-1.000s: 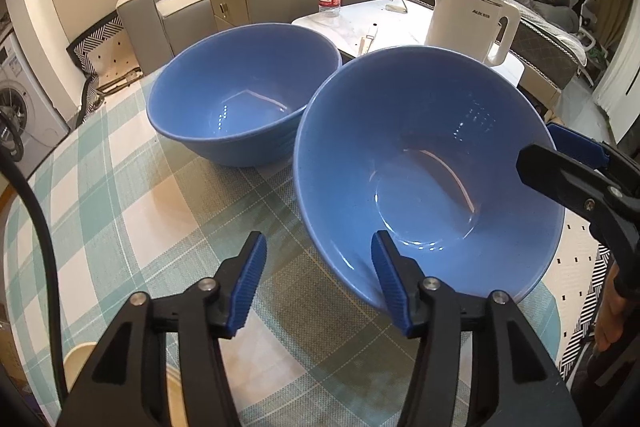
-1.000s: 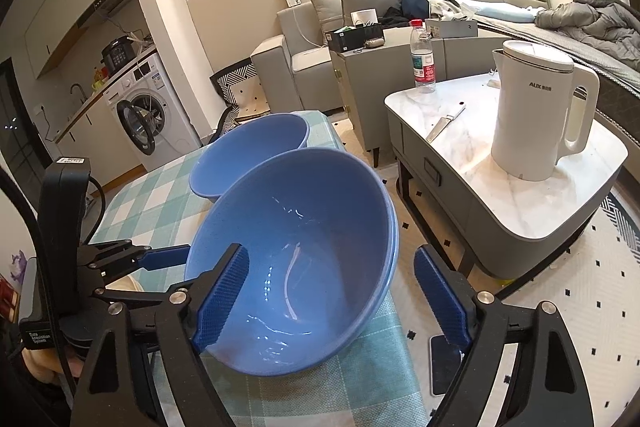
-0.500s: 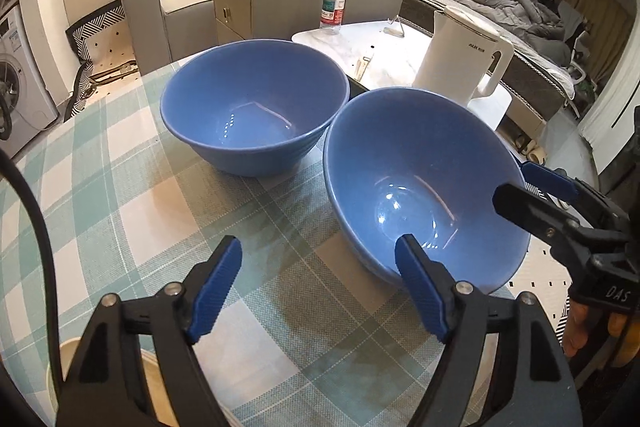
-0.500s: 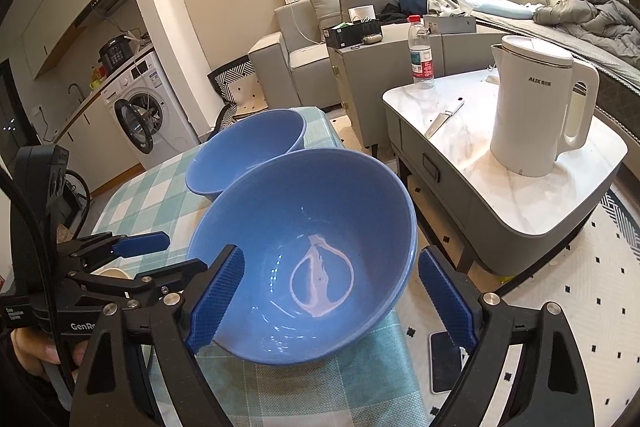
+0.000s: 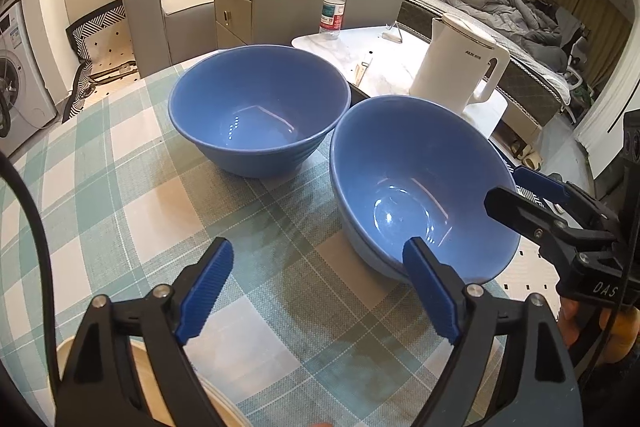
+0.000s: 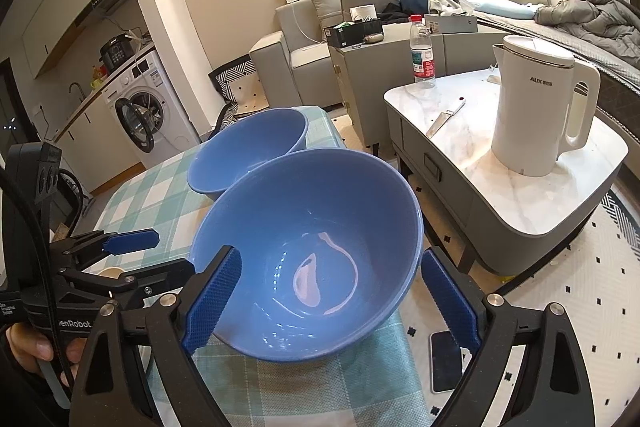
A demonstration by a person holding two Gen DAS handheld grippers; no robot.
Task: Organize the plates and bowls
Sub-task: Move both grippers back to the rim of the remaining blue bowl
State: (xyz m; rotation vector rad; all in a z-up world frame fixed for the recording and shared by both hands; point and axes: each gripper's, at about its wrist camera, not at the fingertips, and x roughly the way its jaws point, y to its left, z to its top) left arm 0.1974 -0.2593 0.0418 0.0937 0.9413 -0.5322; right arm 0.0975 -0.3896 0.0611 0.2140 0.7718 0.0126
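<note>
The fingers of the left gripper point(image 5: 320, 291) stand wide and are opening, with bare checked cloth of the counter point(image 5: 120, 211) between them. In the left wrist view the right-hand blue pad sits just at the near outer wall of the nearer blue bowl point(image 5: 424, 187), whether touching I cannot tell; the left-hand pad is well clear of both bowls. The farther blue bowl point(image 5: 260, 111) rests upright on the cloth ahead of the fingers and left of the nearer one, their rims almost meeting. The right gripper point(image 5: 536, 195) reaches in from the right edge, one finger over the nearer bowl's far-right rim and the other just outside it. Beyond the bowls stands a white kettle point(image 5: 460, 63) on a low marble table, with a water bottle point(image 5: 333, 11) behind it.

In the right wrist view the right gripper point(image 6: 332, 303) also has its fingers wide and opening; the nearer blue bowl point(image 6: 312, 239) sits between them, upright on the counter point(image 6: 132, 195) close to its edge. The left pad lies against or just off the bowl's near-left wall, the right pad apart from its right wall. The farther blue bowl point(image 6: 248, 147) lies beyond, up and left of the fingers. The left gripper point(image 6: 136, 255) comes in from the left, a hand point(image 6: 28, 345) gripping its handle
</note>
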